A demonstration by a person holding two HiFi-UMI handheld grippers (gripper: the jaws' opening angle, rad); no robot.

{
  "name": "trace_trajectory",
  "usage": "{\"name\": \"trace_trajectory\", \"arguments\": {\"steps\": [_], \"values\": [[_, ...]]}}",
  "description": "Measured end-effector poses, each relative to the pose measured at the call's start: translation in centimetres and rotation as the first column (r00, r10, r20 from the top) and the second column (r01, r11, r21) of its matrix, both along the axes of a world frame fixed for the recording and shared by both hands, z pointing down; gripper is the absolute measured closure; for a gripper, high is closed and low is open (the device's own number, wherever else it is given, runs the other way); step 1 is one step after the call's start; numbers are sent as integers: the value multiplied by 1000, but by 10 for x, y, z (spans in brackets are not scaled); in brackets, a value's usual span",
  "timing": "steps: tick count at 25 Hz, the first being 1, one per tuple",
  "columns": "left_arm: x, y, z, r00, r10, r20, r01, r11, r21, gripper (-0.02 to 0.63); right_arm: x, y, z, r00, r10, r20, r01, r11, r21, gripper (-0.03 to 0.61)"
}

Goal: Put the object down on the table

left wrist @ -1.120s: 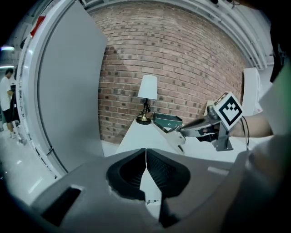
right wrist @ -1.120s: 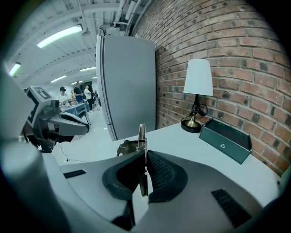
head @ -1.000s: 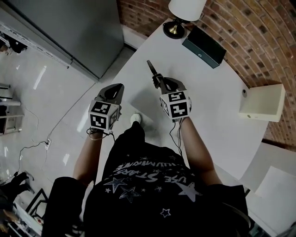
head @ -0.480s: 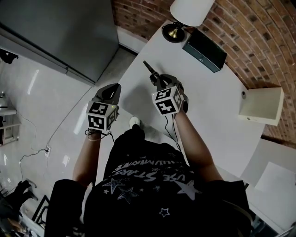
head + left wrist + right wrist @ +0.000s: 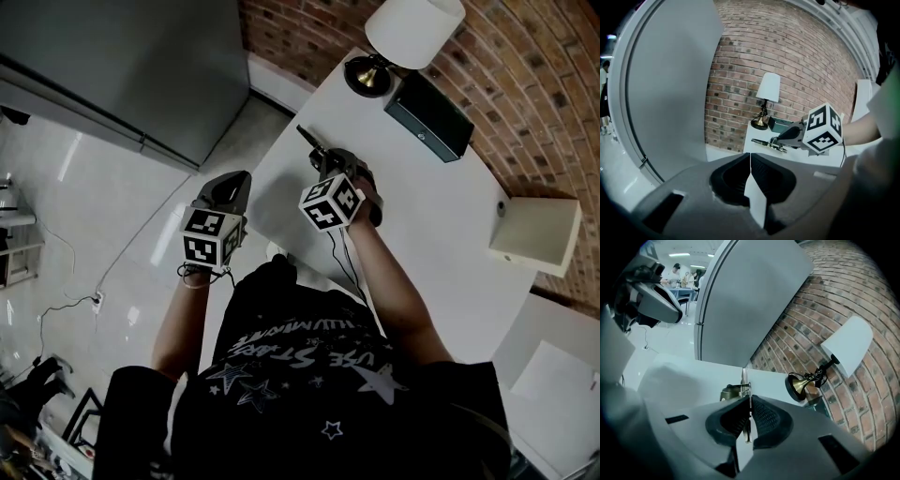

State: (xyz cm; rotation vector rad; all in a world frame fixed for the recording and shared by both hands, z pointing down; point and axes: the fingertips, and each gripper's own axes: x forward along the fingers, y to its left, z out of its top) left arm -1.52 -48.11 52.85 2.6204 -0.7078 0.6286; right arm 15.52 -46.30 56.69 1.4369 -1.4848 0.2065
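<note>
Clamped on a thin metal tool (image 5: 307,139), the right gripper (image 5: 323,164) is holding it edge-on between its pads, and the tool's slim tip is sticking out past the jaws toward the far end of the white table (image 5: 431,216). A brass-coloured part of the tool is showing just to the left of the pads in the right gripper view. The tool is hanging low over the table's near left part, close to the edge; from where I am standing I cannot tell whether it is touching the surface. The marker cube (image 5: 330,202) behind the jaws is sitting tilted, one corner up.

The left gripper (image 5: 239,178) is hovering off the table's left edge, over the pale floor (image 5: 84,206), with its jaws pressed together and nothing between them. It is well apart from the tool and pointing roughly the same way as the right one.

At the far end of the table a lamp (image 5: 412,33) with a white shade and brass base is standing beside a dark box (image 5: 427,117). A white box (image 5: 534,234) is resting at the table's right edge, near the brick wall (image 5: 544,84). A grey cabinet (image 5: 122,66) is standing to the left.
</note>
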Motion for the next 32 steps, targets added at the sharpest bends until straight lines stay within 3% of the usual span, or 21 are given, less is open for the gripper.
{"name": "trace_trajectory", "arguments": {"steps": [32], "values": [[-22,-11,5,999,-35,-6,35,999,-21,592,-24,-18,29,970,-152,-190,139,987,-81,552]]}}
